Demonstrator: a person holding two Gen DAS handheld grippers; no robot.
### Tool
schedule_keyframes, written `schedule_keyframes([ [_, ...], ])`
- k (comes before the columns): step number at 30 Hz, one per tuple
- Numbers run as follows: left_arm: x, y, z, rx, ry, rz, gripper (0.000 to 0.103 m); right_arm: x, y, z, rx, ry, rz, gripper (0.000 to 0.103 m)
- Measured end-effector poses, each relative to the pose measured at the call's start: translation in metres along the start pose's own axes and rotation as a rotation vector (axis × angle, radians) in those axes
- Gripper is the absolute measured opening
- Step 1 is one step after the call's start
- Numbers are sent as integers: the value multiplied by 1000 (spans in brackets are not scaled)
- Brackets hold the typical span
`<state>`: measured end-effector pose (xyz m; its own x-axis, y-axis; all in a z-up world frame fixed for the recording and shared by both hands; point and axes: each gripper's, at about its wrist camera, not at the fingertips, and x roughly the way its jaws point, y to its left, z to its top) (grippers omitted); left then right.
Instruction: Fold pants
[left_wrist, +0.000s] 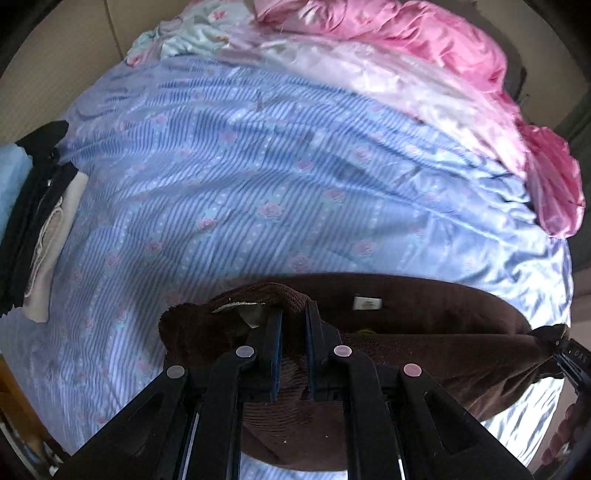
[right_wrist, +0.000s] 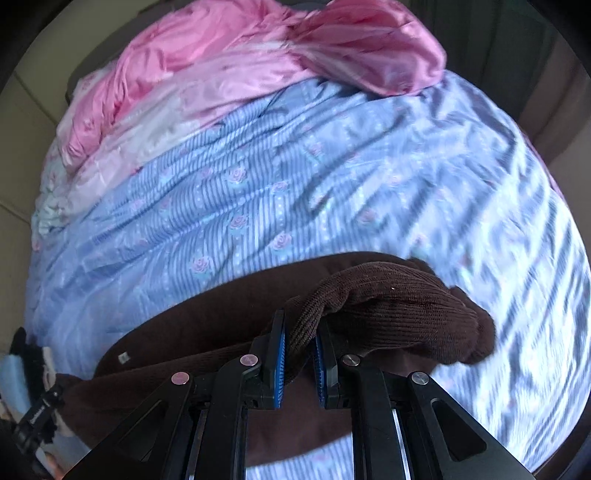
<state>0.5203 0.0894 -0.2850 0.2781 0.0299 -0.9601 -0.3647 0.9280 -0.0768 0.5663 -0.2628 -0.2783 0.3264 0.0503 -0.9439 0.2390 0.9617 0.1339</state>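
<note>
Dark brown corduroy pants (left_wrist: 424, 321) hang stretched between my two grippers above a blue striped bedsheet (left_wrist: 258, 177). My left gripper (left_wrist: 293, 317) is shut on the pants' left waistband corner, where a pale inner lining shows. A small white label (left_wrist: 366, 303) sits on the fabric. My right gripper (right_wrist: 300, 332) is shut on the other waistband corner, and a bunch of brown cloth (right_wrist: 399, 314) bulges past its fingers. The right gripper's tip shows at the right edge of the left wrist view (left_wrist: 569, 350). The left gripper shows at the lower left of the right wrist view (right_wrist: 40, 413).
A crumpled pink satin quilt (left_wrist: 424, 48) lies along the far side of the bed, also in the right wrist view (right_wrist: 258, 48). A stack of folded clothes, black, beige and light blue (left_wrist: 33, 221), sits at the bed's left edge. A wooden edge (left_wrist: 14, 398) shows at lower left.
</note>
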Motion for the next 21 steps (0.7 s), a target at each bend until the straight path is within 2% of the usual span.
schedule_keyframes([
  [1, 8, 1, 2, -4, 21, 29, 18, 11, 4, 4, -10, 14, -6, 14],
  [3, 14, 2, 2, 7, 40, 72, 34, 24, 8, 6, -33, 44, -12, 20],
  [4, 13, 2, 2, 19, 36, 84, 38, 27, 9, 6, -46, 56, -21, 24],
  [6, 0, -1, -1, 53, 1, 88, 58, 23, 11, 3, -66, 42, -7, 37],
  [7, -11, -3, -4, 78, -36, 85, 63, 13, 11, -1, -81, 12, 3, 40],
  [9, -40, -15, -11, 170, -137, 102, 77, -17, 11, -10, -136, -73, 8, 58],
  [10, -56, -23, -15, 229, -196, 115, 80, -31, 10, -15, -159, -115, 4, 62],
  [12, -79, -41, -19, 350, -274, 71, 88, -64, 2, -25, -199, -225, -15, 73],
  [13, -84, -52, -19, 427, -286, 30, 88, -80, -6, -31, -217, -283, -23, 75],
  [14, -87, -70, -20, 532, -286, -34, 88, -88, -13, -33, -220, -308, -28, 77],
  [16, -82, -97, -21, 668, -272, -116, 88, -97, -35, -37, -209, -342, -21, 78],
  [18, -70, -121, -23, 773, -242, -161, 88, -91, -59, -37, -167, -325, -20, 78],
  [20, -43, -150, -24, 878, -165, -187, 88, -76, -85, -34, -93, -270, -13, 78],
  [21, -34, -157, -26, 898, -142, -191, 88, -71, -94, -34, -67, -258, -2, 78],
])
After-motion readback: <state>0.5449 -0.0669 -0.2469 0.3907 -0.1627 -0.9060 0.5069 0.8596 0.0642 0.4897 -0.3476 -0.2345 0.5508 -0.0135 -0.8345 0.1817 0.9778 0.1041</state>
